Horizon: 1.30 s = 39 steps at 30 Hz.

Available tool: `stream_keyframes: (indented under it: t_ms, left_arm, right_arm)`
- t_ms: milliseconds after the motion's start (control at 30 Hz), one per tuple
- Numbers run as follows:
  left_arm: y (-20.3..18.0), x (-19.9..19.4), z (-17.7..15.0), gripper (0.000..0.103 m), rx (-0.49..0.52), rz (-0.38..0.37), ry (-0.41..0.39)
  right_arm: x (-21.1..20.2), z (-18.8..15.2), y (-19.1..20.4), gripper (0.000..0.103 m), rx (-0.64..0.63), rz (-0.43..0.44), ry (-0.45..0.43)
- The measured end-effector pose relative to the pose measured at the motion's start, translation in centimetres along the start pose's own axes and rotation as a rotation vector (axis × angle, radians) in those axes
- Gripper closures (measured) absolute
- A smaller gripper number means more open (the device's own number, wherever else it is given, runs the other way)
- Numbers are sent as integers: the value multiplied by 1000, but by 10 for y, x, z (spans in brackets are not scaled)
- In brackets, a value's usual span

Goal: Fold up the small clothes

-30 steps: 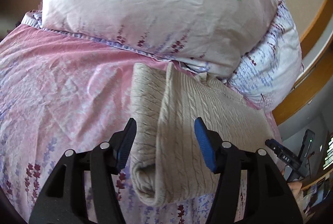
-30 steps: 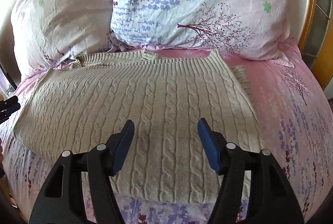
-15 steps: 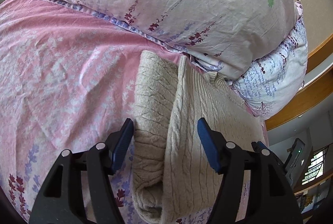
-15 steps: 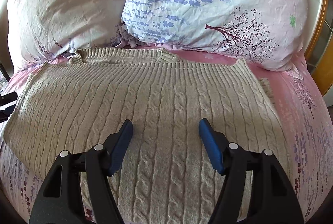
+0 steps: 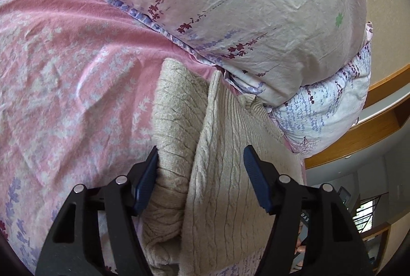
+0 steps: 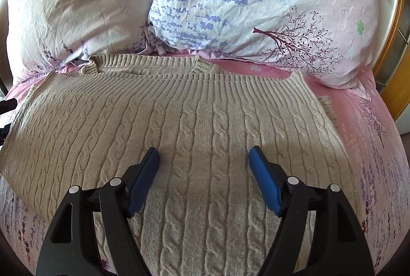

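Observation:
A beige cable-knit sweater (image 6: 194,127) lies folded on the pink bed, its ribbed hem toward the pillows. In the left wrist view I see its left side (image 5: 225,147), with a folded-under sleeve (image 5: 174,122) showing beside the top layer's edge. My left gripper (image 5: 200,163) is open and straddles that edge, its left finger touching the sleeve. My right gripper (image 6: 203,160) is open just above the middle of the sweater and holds nothing.
Two floral pillows (image 6: 243,1) lie at the head of the bed, right behind the sweater. Pink floral bedsheet (image 5: 64,76) extends to the left. A wooden bed frame (image 6: 394,50) runs along the right side.
Both grippers have moved forward and lower toward the sweater. The left gripper now sits around the sweater's left edge. Both stay open.

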<state>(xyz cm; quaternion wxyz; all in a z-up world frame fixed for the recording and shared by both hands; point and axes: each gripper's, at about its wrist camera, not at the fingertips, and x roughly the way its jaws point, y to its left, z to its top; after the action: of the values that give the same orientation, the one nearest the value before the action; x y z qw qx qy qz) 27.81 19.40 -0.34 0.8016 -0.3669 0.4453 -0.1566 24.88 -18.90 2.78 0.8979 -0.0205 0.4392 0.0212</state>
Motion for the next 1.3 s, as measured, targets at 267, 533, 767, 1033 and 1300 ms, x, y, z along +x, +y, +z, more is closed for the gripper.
stream_keyframes:
  t_ms: [267,533,767,1033,1300]
  left_arm:
    - [-7,11,-1,43,-32,-27,24]
    - [-11,27,-5,76,-82,-19,39]
    - [-39,20,-7,80,-14,1,1]
    - [-107,23,-9,82,9,-198,2]
    - [-199,88,-34,82,57,-362,80]
  right_arm:
    - [0,0,0,28,1,5,-2]
    - [-1,0,1,28,4,8,-4]
    - [-4,2,-2,28,9,41,0]
    - [-27,2,-36,28,93,148,-80]
    - [-46,-3,-97,27,203,242,-127]
